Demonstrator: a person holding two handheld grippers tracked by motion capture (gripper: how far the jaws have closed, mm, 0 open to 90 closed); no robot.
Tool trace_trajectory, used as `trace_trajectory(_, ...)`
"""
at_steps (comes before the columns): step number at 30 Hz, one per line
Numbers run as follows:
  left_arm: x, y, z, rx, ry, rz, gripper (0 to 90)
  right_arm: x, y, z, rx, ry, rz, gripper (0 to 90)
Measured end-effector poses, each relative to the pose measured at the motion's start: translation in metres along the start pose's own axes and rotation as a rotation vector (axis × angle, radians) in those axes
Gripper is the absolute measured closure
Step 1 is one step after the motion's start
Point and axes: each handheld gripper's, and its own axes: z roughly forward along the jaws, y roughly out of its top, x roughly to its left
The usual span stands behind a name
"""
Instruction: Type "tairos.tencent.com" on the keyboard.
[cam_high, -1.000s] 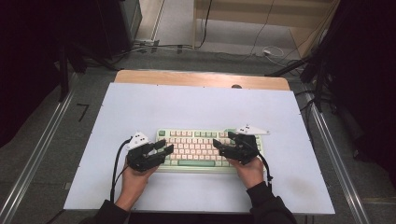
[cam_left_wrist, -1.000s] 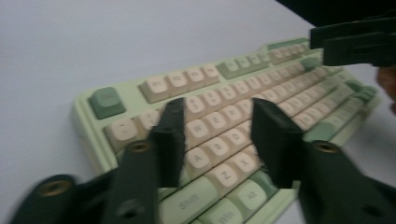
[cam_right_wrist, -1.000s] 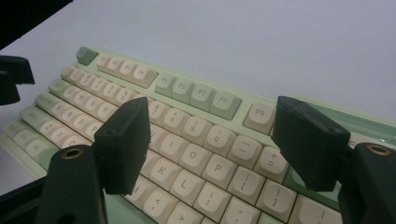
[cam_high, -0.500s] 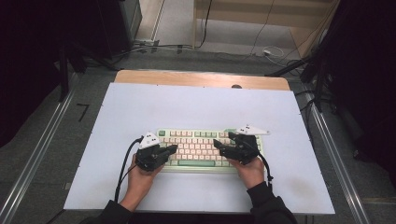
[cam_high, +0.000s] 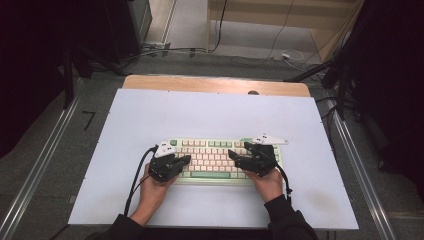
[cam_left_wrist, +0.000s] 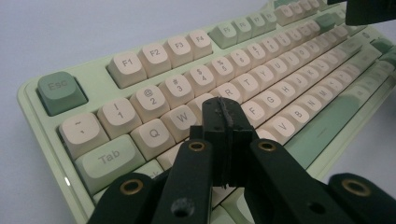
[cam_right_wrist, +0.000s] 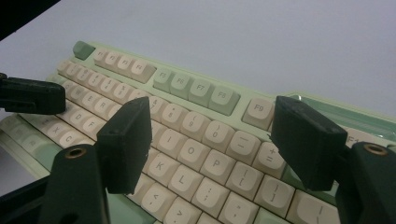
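Note:
A pale green keyboard (cam_high: 220, 150) with cream keys lies on the white table, near its front edge. My left gripper (cam_high: 187, 160) reaches over its left end. In the left gripper view its jaws (cam_left_wrist: 223, 116) are shut flat against each other with nothing between them, their tips just above the letter keys near W and E. My right gripper (cam_high: 232, 159) hovers over the keyboard's right half. In the right gripper view its jaws (cam_right_wrist: 212, 135) stand wide open above the O, P and bracket keys (cam_right_wrist: 205, 156), holding nothing. The two grippers point toward each other.
The white table top (cam_high: 215, 115) stretches well beyond the keyboard at the back and on both sides. A wooden strip (cam_high: 215, 84) edges its far side. Metal rails (cam_high: 45, 155) run along the floor left and right. Cables lie on the floor behind.
My left gripper has edged a little to the right over the keyboard's left end. The right gripper has kept still.

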Motion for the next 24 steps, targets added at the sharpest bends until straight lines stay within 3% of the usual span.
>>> trace_trajectory(11,0.0,0.001,0.002,0.014,0.003,-0.004,90.0,0.001,0.0,0.0,0.006,-0.001,-0.002,27.4)
trace_trajectory(13,0.0,0.001,0.004,0.035,0.005,-0.003,90.0,0.001,0.0,0.001,0.008,-0.001,-0.002,27.4)
trace_trajectory(17,0.001,0.002,-0.001,-0.002,-0.02,-0.017,90.0,0.001,-0.001,0.001,0.01,0.0,-0.002,27.4)
trace_trajectory(18,0.001,0.003,-0.004,-0.021,-0.027,-0.021,88.2,0.001,0.0,0.001,0.008,0.0,-0.004,27.4)
trace_trajectory(22,0.003,0.004,-0.017,-0.124,-0.017,-0.033,55.8,0.0,0.0,0.0,0.004,-0.001,0.001,27.3)
trace_trajectory(24,0.006,0.004,-0.021,-0.151,-0.008,-0.045,52.3,0.0,0.0,0.0,0.004,0.0,0.001,27.4)
